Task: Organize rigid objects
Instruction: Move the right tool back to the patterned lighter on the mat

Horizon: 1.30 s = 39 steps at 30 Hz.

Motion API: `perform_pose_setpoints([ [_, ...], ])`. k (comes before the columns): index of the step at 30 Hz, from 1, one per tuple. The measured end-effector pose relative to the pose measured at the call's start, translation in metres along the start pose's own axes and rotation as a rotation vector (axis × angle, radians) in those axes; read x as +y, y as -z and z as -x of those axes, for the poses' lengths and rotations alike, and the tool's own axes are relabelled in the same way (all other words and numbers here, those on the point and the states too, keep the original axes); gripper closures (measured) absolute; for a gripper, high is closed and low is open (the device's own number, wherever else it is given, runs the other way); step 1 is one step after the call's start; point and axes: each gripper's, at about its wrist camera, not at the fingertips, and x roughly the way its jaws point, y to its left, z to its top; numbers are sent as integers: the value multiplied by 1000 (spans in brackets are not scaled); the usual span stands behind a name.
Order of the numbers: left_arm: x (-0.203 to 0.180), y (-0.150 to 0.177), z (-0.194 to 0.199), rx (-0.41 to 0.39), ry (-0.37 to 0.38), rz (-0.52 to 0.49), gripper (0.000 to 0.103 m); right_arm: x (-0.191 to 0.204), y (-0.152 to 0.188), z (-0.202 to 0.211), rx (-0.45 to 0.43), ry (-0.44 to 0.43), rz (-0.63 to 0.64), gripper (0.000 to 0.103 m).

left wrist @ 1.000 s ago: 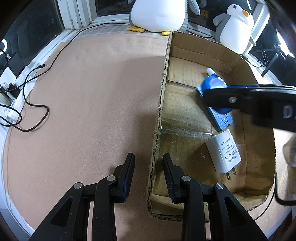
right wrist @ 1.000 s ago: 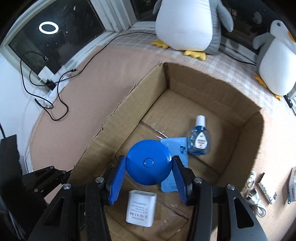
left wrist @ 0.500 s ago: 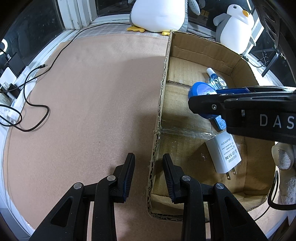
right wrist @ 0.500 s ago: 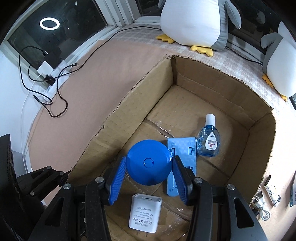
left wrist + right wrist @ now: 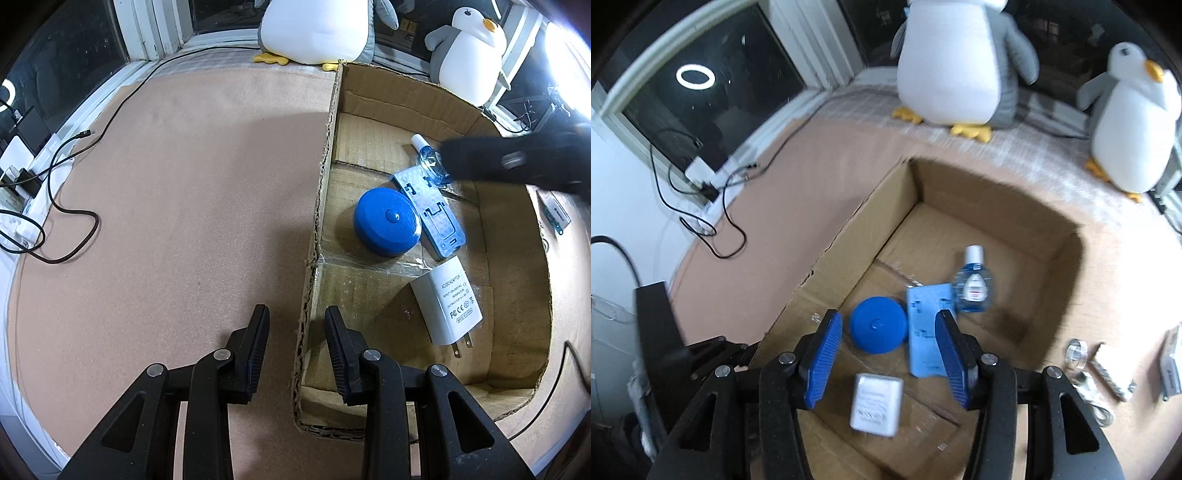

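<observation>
Against the cardboard box's (image 5: 376, 92) left wall lies the blue disc (image 5: 878, 329), beneath the right gripper's (image 5: 891, 356) spread, empty fingers; the left gripper (image 5: 296, 345) straddles that wall, open (likely to steady it).

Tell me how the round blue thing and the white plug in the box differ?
The blue round case is a dark blue disc with a small centre button; the white power adapter is a boxy block with printed text and metal prongs. The case sits nearer the box's left wall, the adapter nearer its right. Both lie flat on the cardboard box floor, ungripped.

A blurred black tool (image 5: 517, 166) hides part of the bottle (image 5: 428, 158).
</observation>
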Motion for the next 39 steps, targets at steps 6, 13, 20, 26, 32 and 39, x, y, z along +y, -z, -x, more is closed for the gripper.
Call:
perform_pose_setpoints([
  [6,1,0,0,0,1,1,69,-47,13,45,-56,56,-50,54],
  [13,0,1,1,0,-4,-4,69,-129,42,53,-4,156,-142,54],
  [20,-2,1,1,2,-12,-7,69,-166,50,24,94,197,-117,54],
  [26,-2,0,1,5,-10,-1,69,-170,47,-1,155,224,-70,54],
  [32,-2,0,0,7,-8,2,69,-175,44,-7,167,232,-74,54],
  [39,-2,0,-1,7,-8,1,69,-185,42,-11,179,221,-100,55],
])
